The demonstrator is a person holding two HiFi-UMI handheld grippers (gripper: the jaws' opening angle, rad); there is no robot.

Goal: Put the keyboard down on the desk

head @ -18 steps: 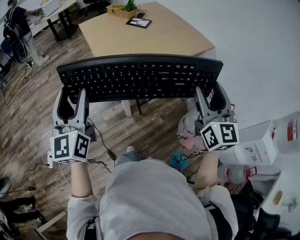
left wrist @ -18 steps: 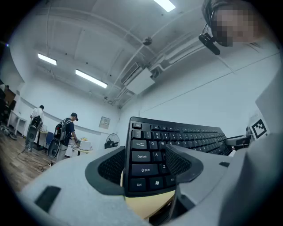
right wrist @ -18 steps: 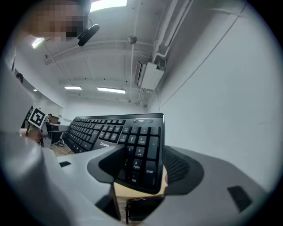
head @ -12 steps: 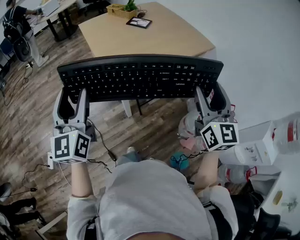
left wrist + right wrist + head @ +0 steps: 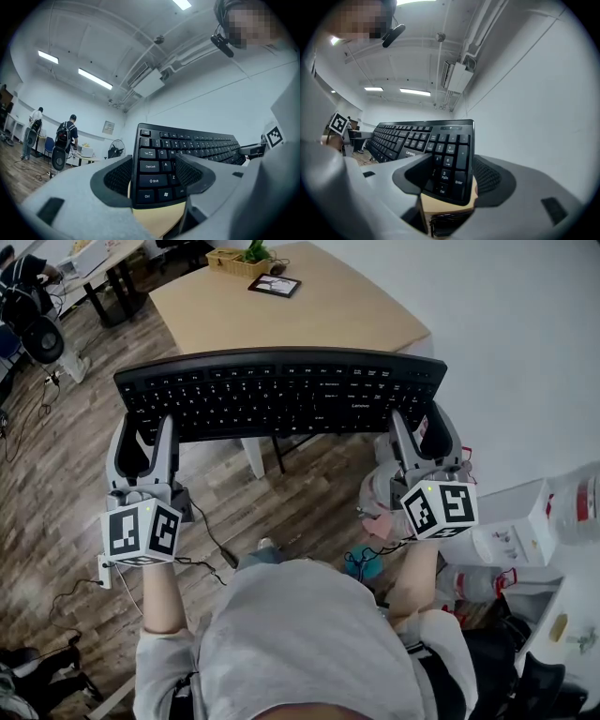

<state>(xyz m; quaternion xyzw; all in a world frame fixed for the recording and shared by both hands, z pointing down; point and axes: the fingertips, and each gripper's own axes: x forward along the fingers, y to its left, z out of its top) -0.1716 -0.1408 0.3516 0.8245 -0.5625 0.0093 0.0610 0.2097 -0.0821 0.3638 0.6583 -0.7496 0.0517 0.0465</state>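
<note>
Holding steady: desk (image 5: 309,310) has slid only a touch in head view vs half a sec ago; keyboard (image 5: 281,390) and both grippers sit as before. So prob. still on approach, set-down not done. Keyboard hangs in air at desk's near edge, partly over floor (image 5: 56,427), not resting. It's black, full-size, long, slightly curved, keys up. Left gripper (image 5: 143,429) clamps its left end, right gripper (image 5: 418,424) its right end.

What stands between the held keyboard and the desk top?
Nothing visible. The keyboard, clamped by the left gripper and right gripper, hangs short of the desk; its near part is bare, with a frame and basket at the far end.
</note>
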